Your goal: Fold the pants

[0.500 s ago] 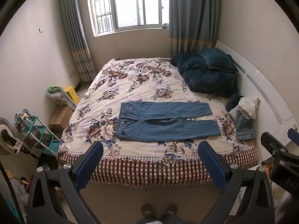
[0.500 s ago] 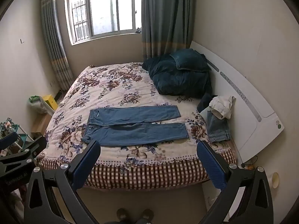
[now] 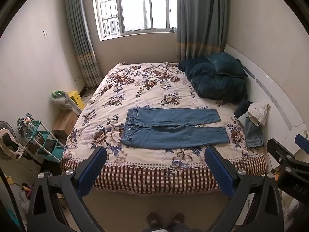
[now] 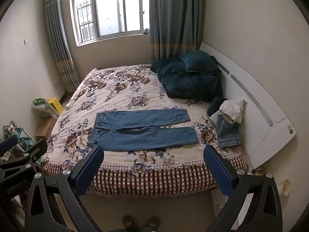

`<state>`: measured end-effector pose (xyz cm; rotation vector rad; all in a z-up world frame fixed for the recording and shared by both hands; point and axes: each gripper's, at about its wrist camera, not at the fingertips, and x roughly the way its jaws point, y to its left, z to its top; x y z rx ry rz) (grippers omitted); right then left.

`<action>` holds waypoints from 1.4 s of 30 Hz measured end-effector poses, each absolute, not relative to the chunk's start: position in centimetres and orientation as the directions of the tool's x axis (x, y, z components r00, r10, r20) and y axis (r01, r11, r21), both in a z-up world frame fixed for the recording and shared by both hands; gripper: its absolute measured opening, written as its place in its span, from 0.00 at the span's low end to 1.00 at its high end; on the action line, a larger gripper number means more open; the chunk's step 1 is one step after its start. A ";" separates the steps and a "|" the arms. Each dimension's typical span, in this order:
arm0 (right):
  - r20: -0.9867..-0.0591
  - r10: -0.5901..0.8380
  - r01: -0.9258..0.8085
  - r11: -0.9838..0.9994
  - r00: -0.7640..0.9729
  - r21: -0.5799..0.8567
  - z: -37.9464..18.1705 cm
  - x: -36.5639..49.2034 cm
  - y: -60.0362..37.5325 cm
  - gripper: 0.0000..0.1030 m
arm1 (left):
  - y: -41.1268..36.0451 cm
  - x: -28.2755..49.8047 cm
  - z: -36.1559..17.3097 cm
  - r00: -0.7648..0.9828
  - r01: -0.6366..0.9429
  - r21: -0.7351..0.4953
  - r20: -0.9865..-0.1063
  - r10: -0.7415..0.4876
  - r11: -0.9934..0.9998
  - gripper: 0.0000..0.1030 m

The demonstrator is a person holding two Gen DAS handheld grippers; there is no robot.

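Note:
A pair of blue jeans (image 3: 171, 127) (image 4: 143, 129) lies flat on the flowered bedspread (image 3: 146, 85) (image 4: 115, 90), waistband to the left, both legs stretched to the right and slightly apart. My left gripper (image 3: 154, 156) hangs open in front of the bed's near edge, well short of the jeans, nothing between its blue pads. My right gripper (image 4: 153, 154) is open too, held off the bed on the same side and empty. Each gripper shows at the side of the other's view.
A dark teal quilt and pillow (image 3: 216, 79) are heaped at the bed's far right by the white headboard (image 3: 274, 100). Other clothes (image 3: 255, 123) are piled at the right edge. A teal rack (image 3: 40, 135), boxes and a fan crowd the floor at left. The person's feet (image 3: 164, 219) stand below.

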<state>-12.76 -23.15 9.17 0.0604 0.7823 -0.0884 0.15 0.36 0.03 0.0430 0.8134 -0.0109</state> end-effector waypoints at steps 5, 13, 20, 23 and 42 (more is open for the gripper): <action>-0.706 -0.053 0.100 0.995 0.706 0.025 9.3 -12.9 -23.1 1.00 | 0.4 0.2 0.6 0.691 0.031 0.033 -0.723 0.003 0.999 1.00; -0.703 -0.054 0.103 0.994 0.709 0.028 9.2 -12.9 -23.0 1.00 | 0.9 0.3 1.3 0.699 0.026 0.037 -0.715 0.008 0.999 1.00; -0.700 -0.053 0.104 0.994 0.713 0.030 9.0 -12.6 -23.4 1.00 | 0.7 0.1 1.4 0.709 0.030 0.035 -0.705 0.004 0.999 1.00; -0.699 -0.055 0.103 0.994 0.713 0.027 9.1 -12.5 -23.3 1.00 | 0.6 0.1 1.3 0.707 0.032 0.031 -0.707 -0.001 0.999 1.00; -0.698 -0.064 0.109 0.994 0.713 0.020 9.0 -12.6 -22.9 1.00 | 0.3 0.3 1.3 0.707 0.034 0.032 -0.707 -0.002 0.999 1.00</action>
